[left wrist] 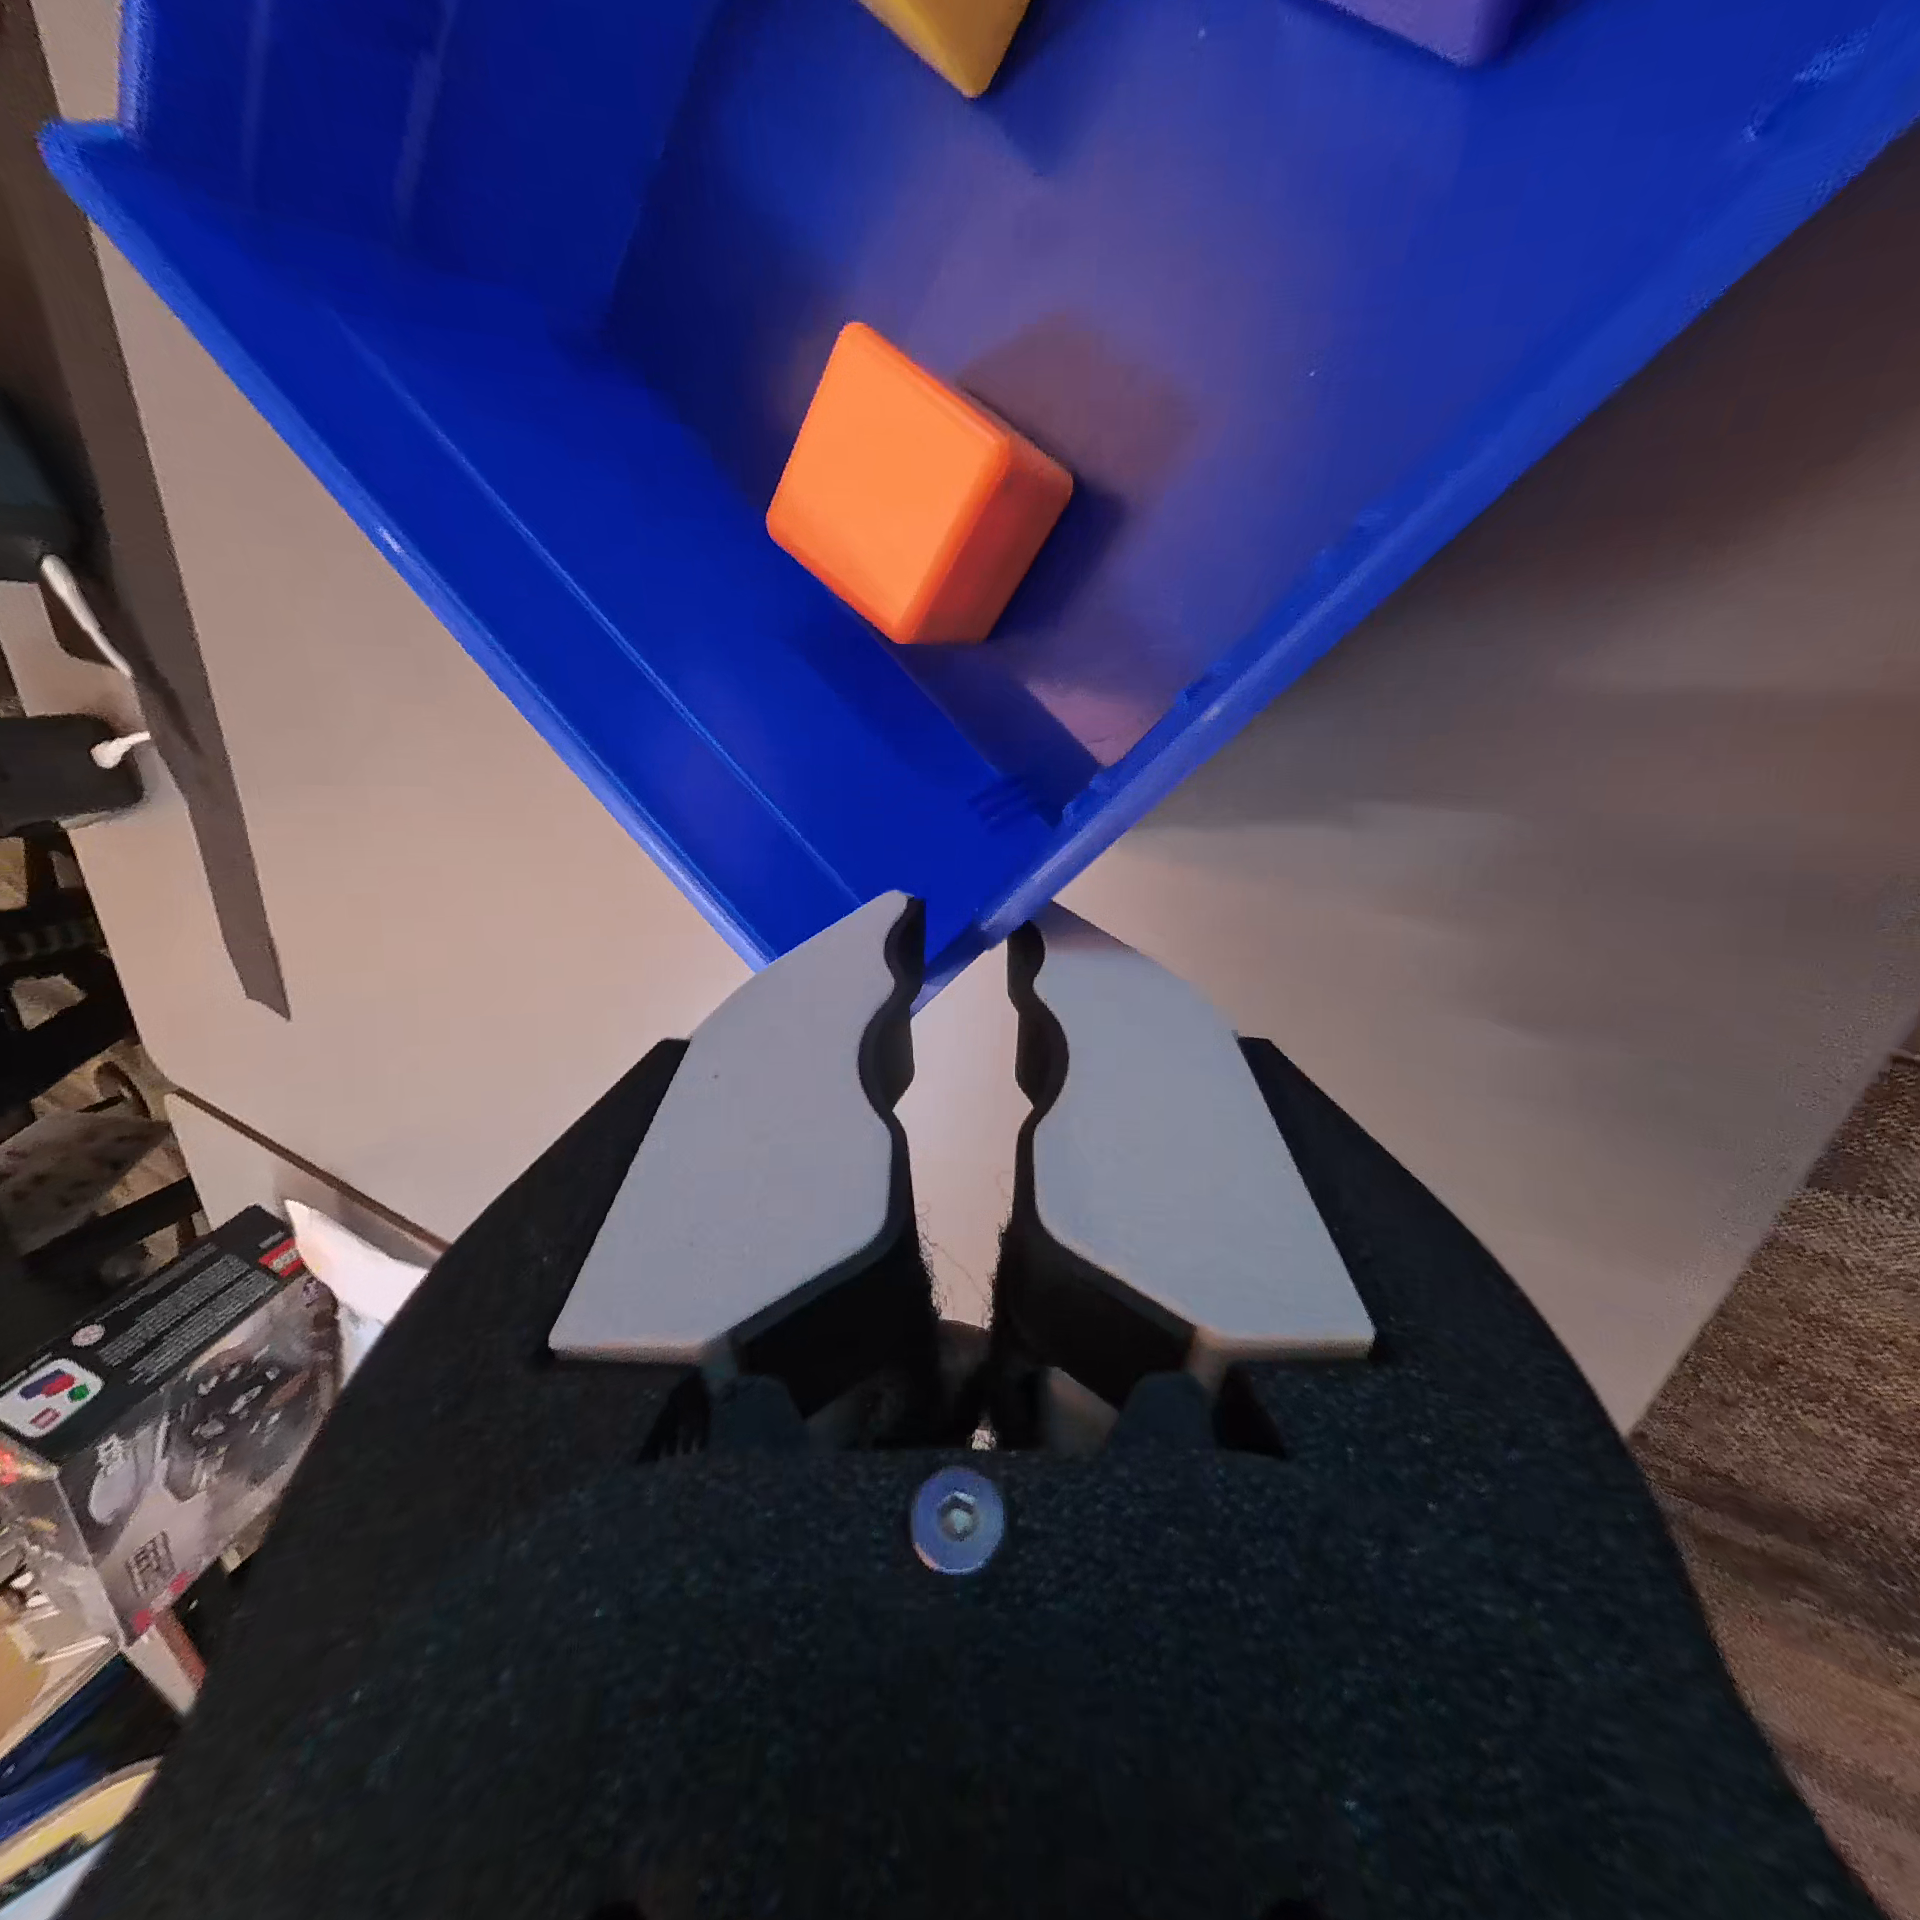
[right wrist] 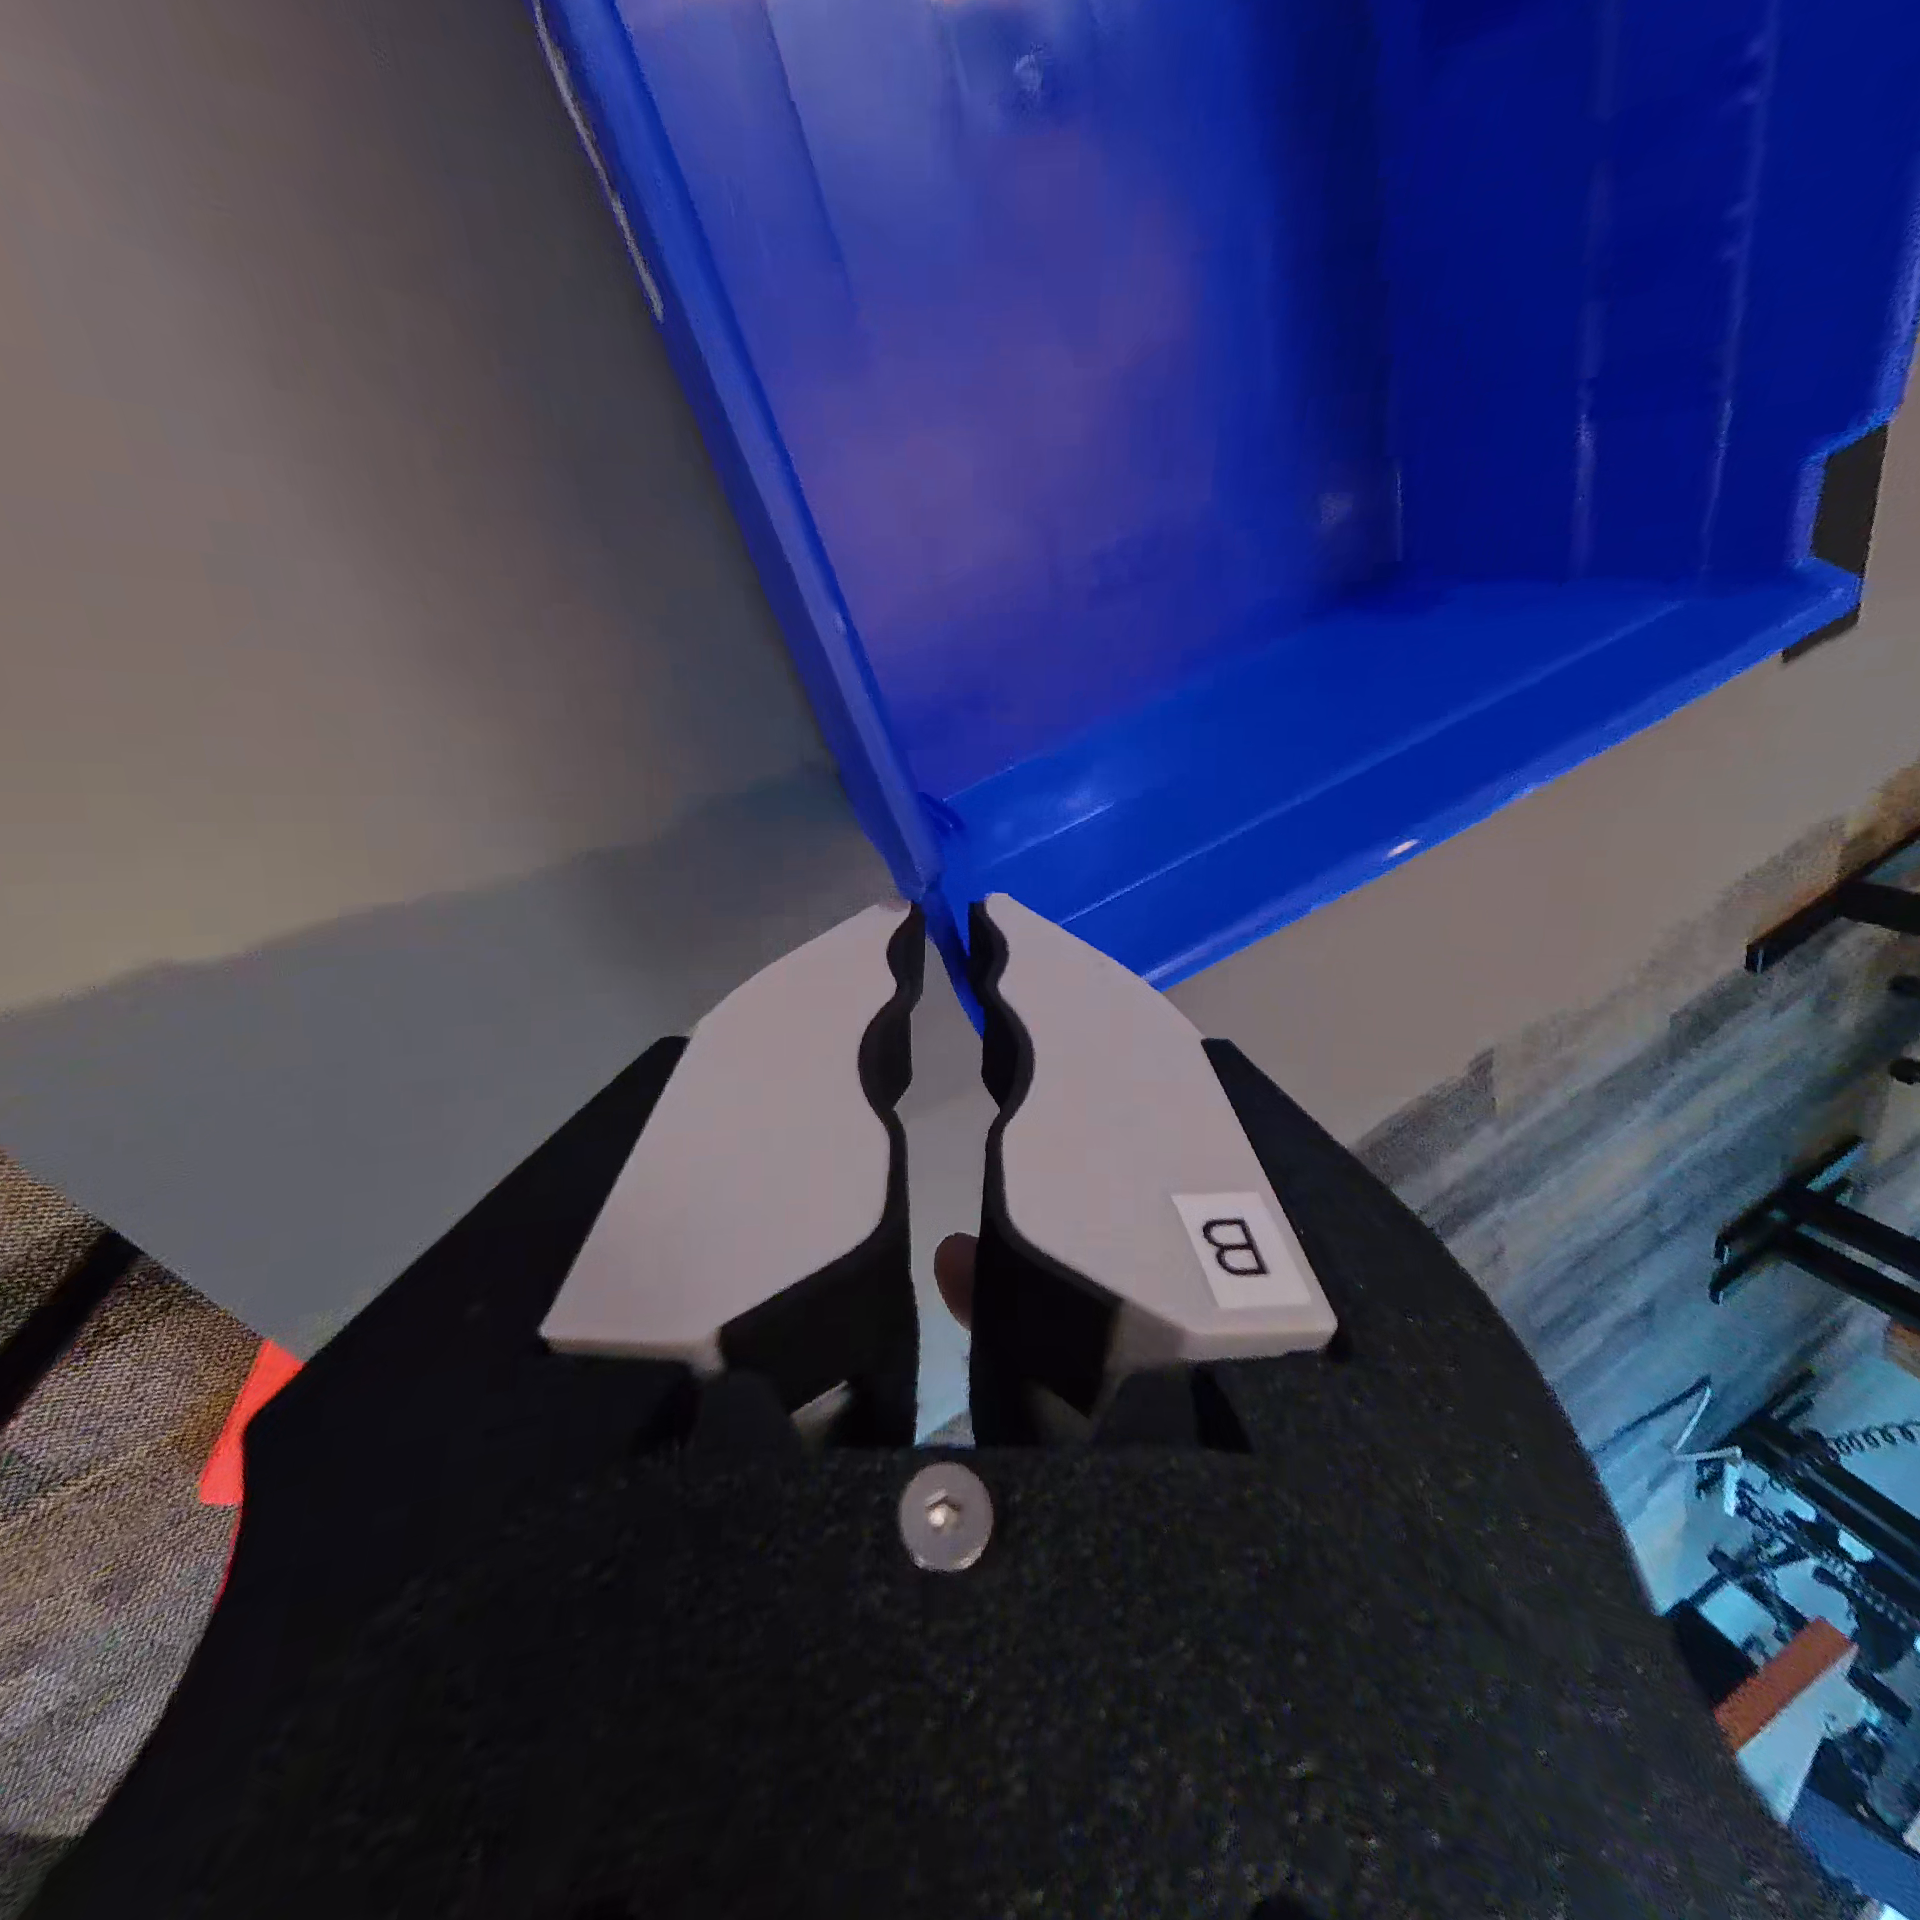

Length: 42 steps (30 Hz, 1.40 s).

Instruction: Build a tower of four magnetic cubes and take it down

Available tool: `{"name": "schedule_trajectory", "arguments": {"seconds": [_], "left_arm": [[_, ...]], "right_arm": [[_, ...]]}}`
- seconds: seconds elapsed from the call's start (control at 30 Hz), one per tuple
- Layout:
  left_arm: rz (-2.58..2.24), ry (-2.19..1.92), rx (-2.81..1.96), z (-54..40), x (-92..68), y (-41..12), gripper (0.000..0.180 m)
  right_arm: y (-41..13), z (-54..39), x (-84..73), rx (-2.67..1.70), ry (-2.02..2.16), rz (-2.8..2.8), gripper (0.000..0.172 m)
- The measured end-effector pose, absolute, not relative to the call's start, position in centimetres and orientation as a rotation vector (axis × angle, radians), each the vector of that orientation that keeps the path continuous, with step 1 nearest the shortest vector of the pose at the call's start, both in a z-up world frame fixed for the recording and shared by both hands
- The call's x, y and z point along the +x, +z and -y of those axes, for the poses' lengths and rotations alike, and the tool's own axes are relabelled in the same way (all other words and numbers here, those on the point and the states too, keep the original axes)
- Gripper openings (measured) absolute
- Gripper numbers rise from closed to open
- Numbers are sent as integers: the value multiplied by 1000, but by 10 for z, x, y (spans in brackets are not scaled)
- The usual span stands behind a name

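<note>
The left hand-held gripper [left wrist: 964, 940] points at a near corner of the blue bin [left wrist: 665, 665], which sits on a pale surface [left wrist: 1455, 831]. Its two grey fingers [left wrist: 790, 1122] stand a narrow way apart with the bin's corner between the tips. The left pad looks to lie against the bin wall, while a sliver of space shows between the corner and the right pad, so the jaws read as parted rather than clamped.

The right hand-held gripper [right wrist: 943, 925] is aimed at another corner of the same bin [right wrist: 1247, 727], from slightly above. Its fingers [right wrist: 769, 1122] are drawn close together, and the thin blue corner edge runs down between the black pads, which appear to pinch it.

An orange magnetic cube [left wrist: 914, 488] rests alone on the bin floor, near the wall and well ahead of the left fingertips. A yellow cube [left wrist: 961, 42] and a purple cube [left wrist: 1455, 26] are cut off by the top edge of the left wrist view, so only their lower parts show. No cube shows in the part of the bin that the right wrist view takes in.

Motion blur smears the bin floor and the surface. A box [left wrist: 156, 1351] lies at the lower left, partly behind the gripper body.
</note>
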State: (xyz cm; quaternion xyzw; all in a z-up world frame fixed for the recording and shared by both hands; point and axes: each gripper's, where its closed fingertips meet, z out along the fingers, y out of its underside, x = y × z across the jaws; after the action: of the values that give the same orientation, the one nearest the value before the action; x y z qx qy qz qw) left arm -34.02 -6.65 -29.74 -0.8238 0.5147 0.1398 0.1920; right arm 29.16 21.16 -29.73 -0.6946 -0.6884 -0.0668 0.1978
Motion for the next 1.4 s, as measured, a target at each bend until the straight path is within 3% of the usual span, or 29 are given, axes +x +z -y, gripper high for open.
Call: {"name": "schedule_trajectory", "arguments": {"seconds": [0.33, 0.43, 0.57, 0.67, 0.77, 0.9, 1.03, 1.23, 1.4], "left_arm": [[-1527, 479, -2329, 38, -398, -296, 15], [-1522, 406, -2366, 46, -394, -297, 42], [-1342, 297, -2432, 67, -384, -289, 75], [-1120, 195, -2452, 89, -366, -271, 101], [-781, 167, -2343, 92, -335, -232, 123], [-330, 80, -2098, 83, -257, -183, 117], [-350, 49, -2021, 67, -173, -181, 113], [-527, 65, -2329, 15, -111, -254, 105], [-659, 95, -2598, 2, -100, -316, 102]], "right_arm": [[-298, -235, 335, -1902, -242, 1890, 9], [-296, -234, 335, -1921, -214, 1848, 13], [-288, -225, 329, -2005, -69, 1690, 54], [-278, -206, 320, -2134, 157, 1511, 99], [-254, -193, 294, -2125, 320, 1302, 116], [-206, -186, 233, -2039, 446, 963, 117], [-185, -180, 162, -2006, 438, 917, 120], [-220, -203, 73, -2223, 305, 1032, 127], [-294, -226, 43, -2507, 232, 1073, 113]]}}
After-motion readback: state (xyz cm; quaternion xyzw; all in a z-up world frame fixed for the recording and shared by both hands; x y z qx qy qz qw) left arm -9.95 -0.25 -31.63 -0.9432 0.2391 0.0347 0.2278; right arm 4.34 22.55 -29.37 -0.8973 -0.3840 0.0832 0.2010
